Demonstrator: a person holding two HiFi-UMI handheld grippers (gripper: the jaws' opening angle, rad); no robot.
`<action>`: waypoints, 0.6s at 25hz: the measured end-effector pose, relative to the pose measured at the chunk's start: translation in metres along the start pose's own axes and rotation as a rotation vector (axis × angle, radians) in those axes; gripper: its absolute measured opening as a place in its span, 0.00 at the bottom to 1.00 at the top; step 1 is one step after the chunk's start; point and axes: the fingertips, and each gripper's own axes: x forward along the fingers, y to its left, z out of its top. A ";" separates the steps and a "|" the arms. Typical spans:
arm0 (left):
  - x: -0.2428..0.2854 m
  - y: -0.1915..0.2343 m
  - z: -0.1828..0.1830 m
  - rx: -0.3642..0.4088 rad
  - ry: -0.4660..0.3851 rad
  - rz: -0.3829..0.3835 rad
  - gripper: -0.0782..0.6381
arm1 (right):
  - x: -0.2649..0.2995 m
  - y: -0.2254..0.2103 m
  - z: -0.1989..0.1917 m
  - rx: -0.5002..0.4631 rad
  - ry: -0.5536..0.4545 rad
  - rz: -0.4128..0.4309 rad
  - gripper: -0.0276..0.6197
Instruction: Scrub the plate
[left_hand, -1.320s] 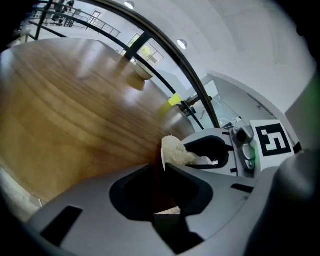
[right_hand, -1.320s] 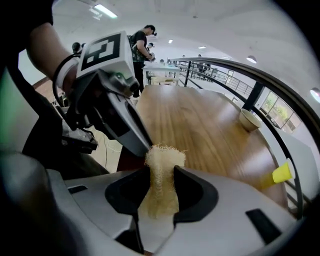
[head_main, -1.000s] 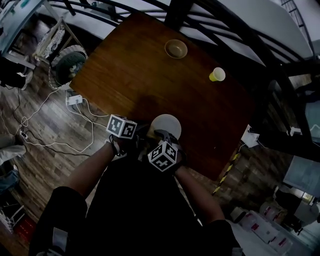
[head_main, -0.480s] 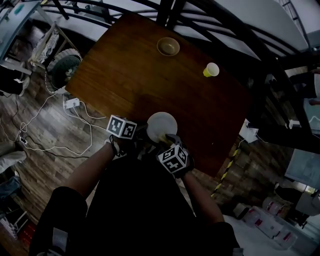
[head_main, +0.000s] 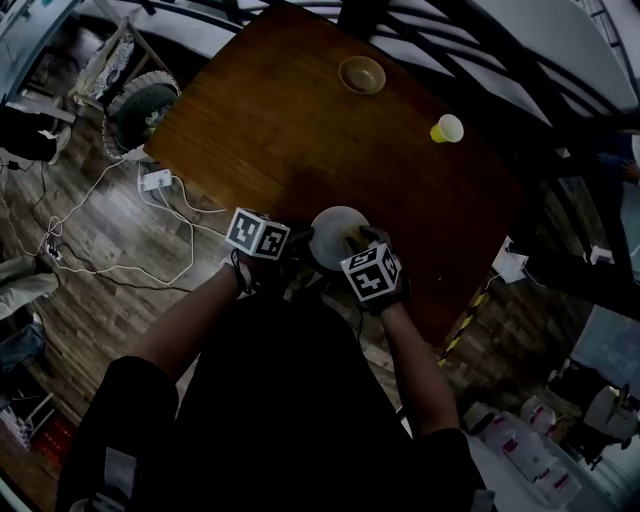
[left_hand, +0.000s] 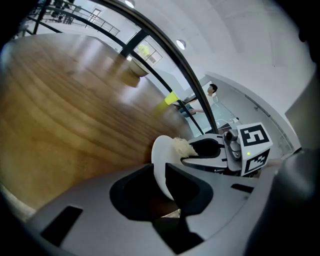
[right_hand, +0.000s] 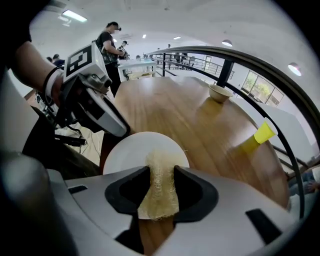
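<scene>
Right gripper (right_hand: 159, 172): jaws closed on a pale, fibrous scrubbing pad (right_hand: 159, 192), which stands upright between them at lower centre of the right gripper view.
Pad contact: the pad's far end lies against the white face of the plate (right_hand: 131, 150), towards its lower right part.
Left gripper (left_hand: 160, 171): jaws clamped on the plate's rim, with the plate seen edge-on and rising from the jaws at centre frame in the left gripper view.
Plate position: tilted up on edge between the two grippers. In the head view it sits at mid-frame, over the near edge of the table (head_main: 290, 130). It appears to be held clear of the wood, though this cannot be confirmed.
Plate condition: the visible face is plain white. No food, foam or water can be seen.
Stage (judgement): scrubbing is under way, with grip and pad contact both established. How much of the face is already covered cannot be told.
Remaining (judgement): passes over the rest of the face and the rim, then setting the plate down.
Surroundings: a tan bowl (head_main: 362, 74) and a yellow cup (head_main: 447, 128) stand well apart from the plate in the upper right of the head view. White cables (head_main: 100, 250) trail over the floor at left.
</scene>
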 end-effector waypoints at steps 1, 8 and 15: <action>0.000 0.001 0.001 -0.001 -0.003 0.000 0.22 | 0.003 0.000 0.004 -0.009 0.001 0.000 0.28; -0.007 0.010 0.001 -0.017 -0.019 0.018 0.22 | 0.017 0.031 0.034 -0.113 -0.007 0.044 0.28; -0.008 0.014 0.005 -0.028 -0.028 0.016 0.22 | 0.016 0.072 0.029 -0.185 -0.002 0.090 0.28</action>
